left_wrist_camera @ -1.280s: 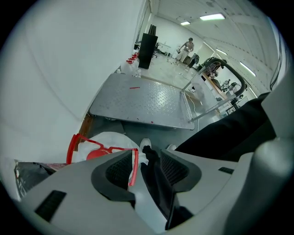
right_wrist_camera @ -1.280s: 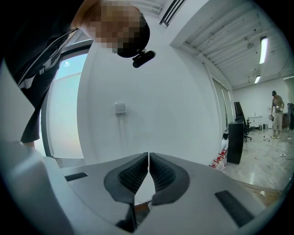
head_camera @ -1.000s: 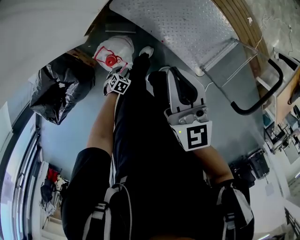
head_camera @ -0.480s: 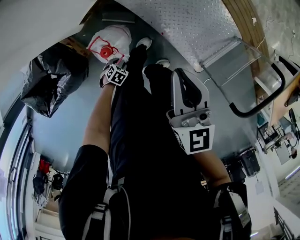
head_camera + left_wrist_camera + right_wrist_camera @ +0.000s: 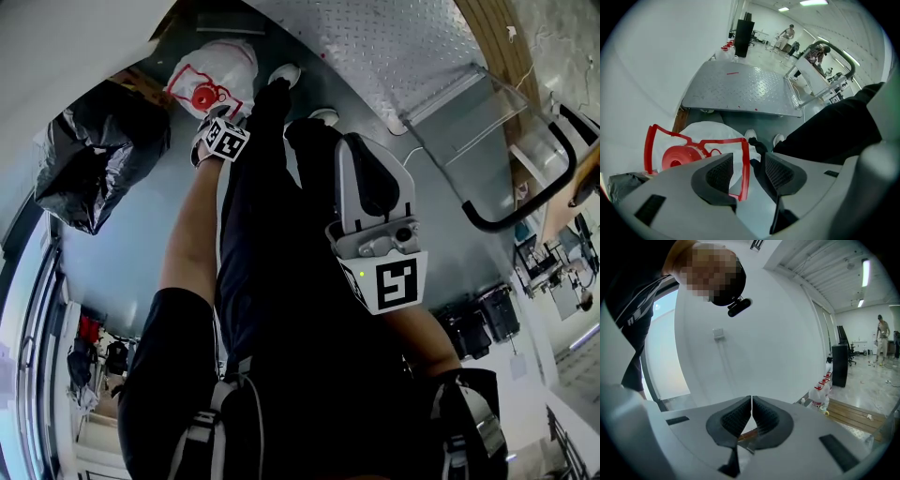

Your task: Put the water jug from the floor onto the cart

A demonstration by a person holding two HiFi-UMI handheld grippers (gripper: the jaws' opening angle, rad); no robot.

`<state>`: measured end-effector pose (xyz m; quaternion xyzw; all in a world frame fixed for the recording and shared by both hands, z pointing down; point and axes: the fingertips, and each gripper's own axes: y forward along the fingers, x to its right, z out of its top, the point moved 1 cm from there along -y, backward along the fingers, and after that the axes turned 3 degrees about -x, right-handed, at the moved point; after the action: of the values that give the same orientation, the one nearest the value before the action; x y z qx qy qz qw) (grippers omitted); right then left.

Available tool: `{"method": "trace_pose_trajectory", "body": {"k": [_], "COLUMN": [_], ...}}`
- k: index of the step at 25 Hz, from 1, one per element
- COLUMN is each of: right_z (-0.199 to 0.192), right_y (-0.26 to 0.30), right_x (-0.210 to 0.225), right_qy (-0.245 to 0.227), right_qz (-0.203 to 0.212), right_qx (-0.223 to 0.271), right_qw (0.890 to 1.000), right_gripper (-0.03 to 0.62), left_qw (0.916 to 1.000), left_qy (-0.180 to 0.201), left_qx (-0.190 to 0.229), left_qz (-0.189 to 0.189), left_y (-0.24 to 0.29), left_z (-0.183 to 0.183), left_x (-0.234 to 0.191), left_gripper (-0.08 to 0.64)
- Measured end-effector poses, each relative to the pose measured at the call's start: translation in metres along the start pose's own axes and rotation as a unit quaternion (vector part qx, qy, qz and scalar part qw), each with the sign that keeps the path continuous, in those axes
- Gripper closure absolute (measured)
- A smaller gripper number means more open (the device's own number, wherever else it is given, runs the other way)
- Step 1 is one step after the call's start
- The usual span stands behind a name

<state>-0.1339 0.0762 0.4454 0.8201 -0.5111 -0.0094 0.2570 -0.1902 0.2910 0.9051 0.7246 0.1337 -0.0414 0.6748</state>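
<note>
Left arm [image 5: 192, 234] reached lower; bag [image 5: 98, 155] near jug [image 5: 214, 75]

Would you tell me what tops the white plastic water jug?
A round red cap and a red handle frame top the white plastic water jug; the left gripper, jaws opening about that frame, covers its near side.

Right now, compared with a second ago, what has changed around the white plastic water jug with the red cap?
The left gripper has come down over the red handle of the white plastic water jug; its jaws are opening, the handle's bar between them, not pinched. Nothing is held yet. The right gripper stays shut and empty; the jug still stands on the floor by the grey metal cart.
</note>
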Motion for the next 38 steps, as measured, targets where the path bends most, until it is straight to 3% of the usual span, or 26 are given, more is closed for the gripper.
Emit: {"method": "trace_pose_trajectory", "body": {"k": [5,13,17,22,27,32,38], "right_z": [-0.021,-0.023,-0.023,-0.03,-0.034,-0.036,-0.042], "right_y": [-0.005,0.002,0.003,0.006,0.008,-0.002,-0.012], "right_x": [-0.004,-0.01,-0.013,-0.009,-0.005,0.003,0.006], "right_qy": [0.005,0.006,0.001,0.009,0.008,0.015,0.024], "right_qz": [0.01,0.008,0.012,0.003,-0.005,-0.016,-0.018], "right_qx": [-0.032,-0.027,-0.03,-0.046,-0.038,-0.038,-0.043], "right_qw": [0.999,1.0,0.999,0.999,0.999,0.999,0.999], "right_gripper": [0.572,0.572,0.572,0.572,0.572,0.572,0.572], "left_qw": [0.9997,0.9993,0.9998,0.9997,0.9991,0.9996,0.9994], "left_qy": [0.012,0.012,0.004,0.019,0.039,0.021,-0.021], "left_qx": [-0.016,-0.033,-0.011,-0.017,-0.015,-0.018,-0.026], "left_qz": [-0.015,-0.012,0.014,0.0,0.013,0.01,-0.004], "left_y": [0.01,0.018,0.013,0.019,0.023,0.027,0.027], "left_z": [-0.004,-0.005,0.001,0.001,0.001,0.004,0.002], "left_x": [0.003,-0.01,-0.018,-0.014,-0.016,-0.007,-0.01], "left_gripper": [0.35,0.35,0.351,0.376,0.398,0.494,0.508]}}
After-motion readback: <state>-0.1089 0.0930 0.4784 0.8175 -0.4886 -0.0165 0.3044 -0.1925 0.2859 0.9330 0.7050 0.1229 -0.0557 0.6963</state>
